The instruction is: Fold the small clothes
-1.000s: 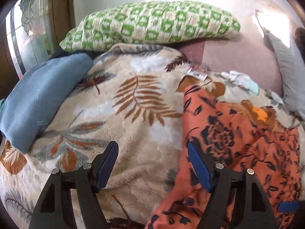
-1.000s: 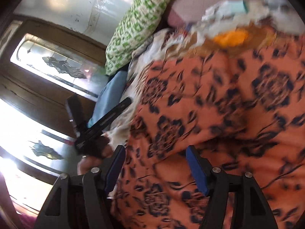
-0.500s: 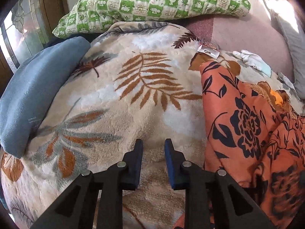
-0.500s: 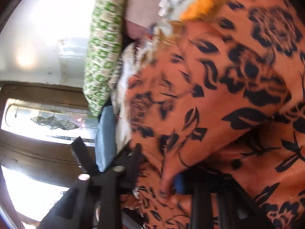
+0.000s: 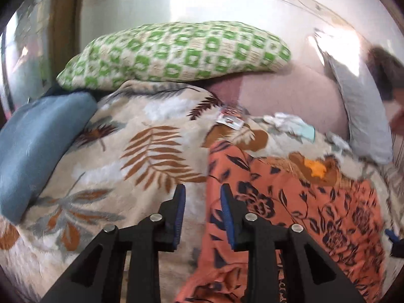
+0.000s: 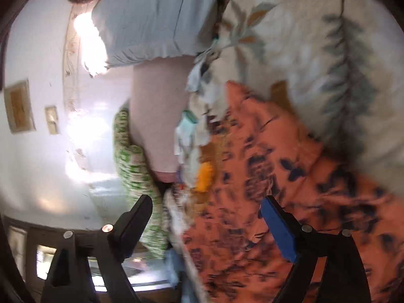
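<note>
An orange garment [image 5: 290, 202] with dark flowers lies spread on a beige leaf-print blanket [image 5: 113, 176]. My left gripper [image 5: 202, 188] hovers over the garment's left edge. Its jaws are narrow and opening, with blanket and the cloth edge showing in the gap and neither pad pressing on them. In the right wrist view, which is rolled and blurred, the orange garment [image 6: 290, 176] fills the lower right. My right gripper [image 6: 205, 202] is above it, jaws wide and still opening, with nothing between them. A blue tip [image 5: 391, 237] at the left wrist view's right edge looks like that gripper.
A green-checked pillow [image 5: 176, 53] lies at the back, a blue cushion [image 5: 38, 146] on the left and a grey pillow [image 5: 361, 116] on the right. Small pale clothes [image 5: 290, 123] and a yellow-and-brown piece [image 5: 315, 168] sit beyond the garment. A person's dark hair [image 5: 383, 70] shows at the far right.
The left jaws went from wide to nearly shut, then widened slightly, and the gripper pulled back a little. The right gripper, shut on the orange cloth half a second ago, let go, rolled and swung away.
</note>
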`<control>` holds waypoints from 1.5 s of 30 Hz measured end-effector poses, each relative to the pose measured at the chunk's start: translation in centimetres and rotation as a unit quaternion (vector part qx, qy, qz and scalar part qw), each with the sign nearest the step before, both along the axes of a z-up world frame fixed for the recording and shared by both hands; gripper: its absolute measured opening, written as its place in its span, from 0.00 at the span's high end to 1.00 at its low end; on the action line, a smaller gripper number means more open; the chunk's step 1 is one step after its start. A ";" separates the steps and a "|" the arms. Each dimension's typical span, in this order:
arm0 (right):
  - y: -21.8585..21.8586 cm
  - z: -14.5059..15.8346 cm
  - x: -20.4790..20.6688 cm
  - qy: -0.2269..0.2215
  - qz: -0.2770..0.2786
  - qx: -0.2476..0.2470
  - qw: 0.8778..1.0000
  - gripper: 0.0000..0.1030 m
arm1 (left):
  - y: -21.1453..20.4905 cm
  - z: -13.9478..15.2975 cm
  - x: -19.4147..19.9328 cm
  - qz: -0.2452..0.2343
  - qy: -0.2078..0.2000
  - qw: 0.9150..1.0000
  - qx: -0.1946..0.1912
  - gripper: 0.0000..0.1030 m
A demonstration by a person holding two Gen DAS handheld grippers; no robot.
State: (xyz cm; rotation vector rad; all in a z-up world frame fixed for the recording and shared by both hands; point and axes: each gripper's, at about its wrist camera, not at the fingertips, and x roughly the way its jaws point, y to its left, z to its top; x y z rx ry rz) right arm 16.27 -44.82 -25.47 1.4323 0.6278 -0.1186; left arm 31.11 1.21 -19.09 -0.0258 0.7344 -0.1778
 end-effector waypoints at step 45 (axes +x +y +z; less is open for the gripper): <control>14.3 24.0 -16.1 -0.162 0.167 -0.499 0.834 0.42 | 3.0 14.0 -15.6 0.064 -0.149 0.983 0.087 0.37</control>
